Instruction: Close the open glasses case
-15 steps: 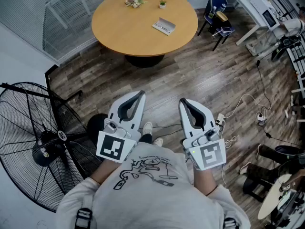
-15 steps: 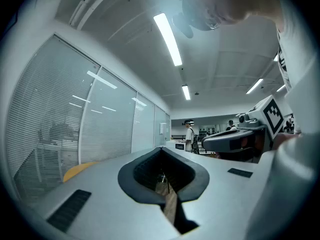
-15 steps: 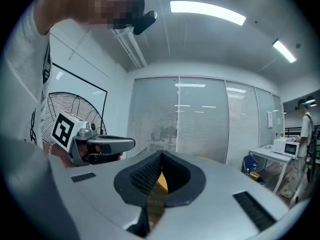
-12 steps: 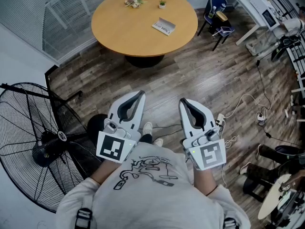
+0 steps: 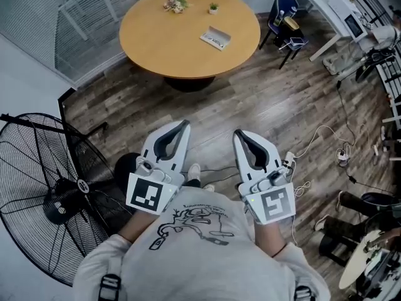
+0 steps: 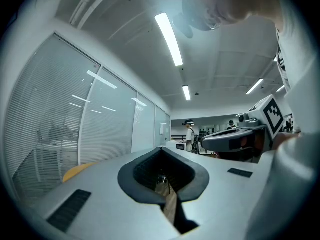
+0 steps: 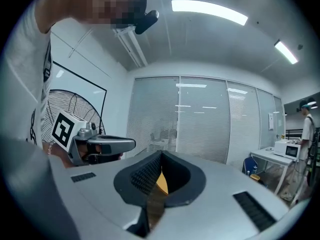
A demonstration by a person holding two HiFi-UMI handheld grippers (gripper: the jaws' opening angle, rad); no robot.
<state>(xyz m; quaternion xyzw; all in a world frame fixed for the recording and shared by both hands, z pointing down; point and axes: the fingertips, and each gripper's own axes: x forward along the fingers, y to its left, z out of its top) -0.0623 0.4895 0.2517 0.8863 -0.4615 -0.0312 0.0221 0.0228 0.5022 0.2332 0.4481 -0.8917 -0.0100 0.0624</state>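
Not started yet imo: left gripper [image 5: 185, 123] and right gripper [image 5: 238, 134], squeezed shut and empty, first had to reach the glasses case [image 5: 215, 36] near the right edge of the table [image 5: 156, 42].

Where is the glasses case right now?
In the head view, the glasses case lies on the round table, right of its centre, near the small potted plant, well ahead of the left gripper and right gripper.

Ceiling strip lamps [image 6: 168, 38] above the left tool [image 6: 161, 150] give bright, even light. Both gripper views bulge and darken at the rim; the nearest tool surfaces blur.
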